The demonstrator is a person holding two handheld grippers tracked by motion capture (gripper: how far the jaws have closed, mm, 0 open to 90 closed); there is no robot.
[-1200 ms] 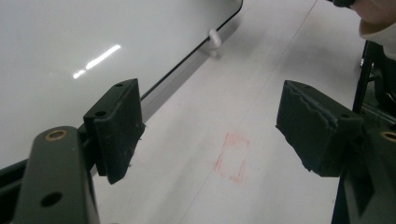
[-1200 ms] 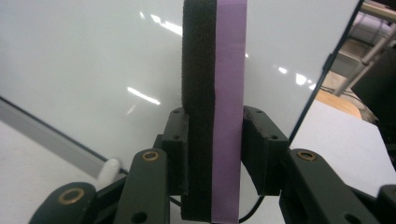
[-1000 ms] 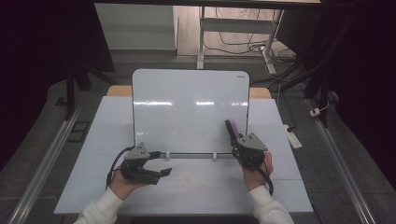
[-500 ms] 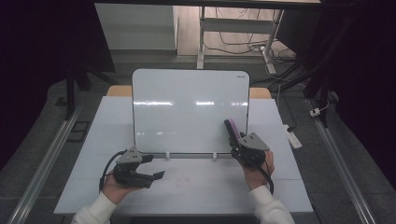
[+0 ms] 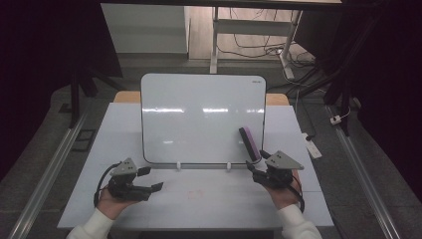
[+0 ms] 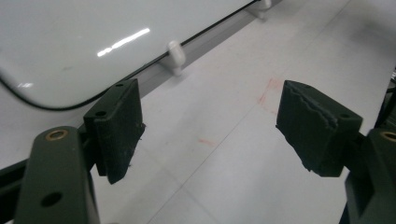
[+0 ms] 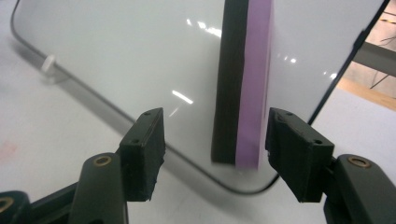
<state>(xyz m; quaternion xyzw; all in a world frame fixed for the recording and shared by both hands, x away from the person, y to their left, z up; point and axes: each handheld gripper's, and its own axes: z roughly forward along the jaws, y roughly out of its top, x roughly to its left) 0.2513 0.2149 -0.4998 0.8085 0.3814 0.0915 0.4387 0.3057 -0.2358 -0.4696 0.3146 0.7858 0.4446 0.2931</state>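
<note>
**Both tongs spread, eraser on the board between the right jaws**

Right tongs sit in my right hand at the near right part of the surface, jaws spread wide and holding nothing. In the right gripper view those tongs point straight at the eraser, a long block with a black side and a purple side. It stands upright against the face of the whiteboard, near the board's lower right corner. The eraser's lower end lies in the gap between my jaws, but both jaws stand apart from it. From the high view the eraser shows as a dark and purple strip leaning slightly, just ahead of the jaw tips.

Left tongs rest in my left hand at the near left of the surface, well apart from the eraser. In the left gripper view the left tongs are spread just as wide and empty, with bare surface between the jaws and a few faint red marks on it.

Beyond both pairs, the whiteboard stands propped and tilted back at the middle of the surface, its bottom edge held by two small white pegs. One peg appears close up beyond my left jaws, under the board's black-rimmed edge.
</note>
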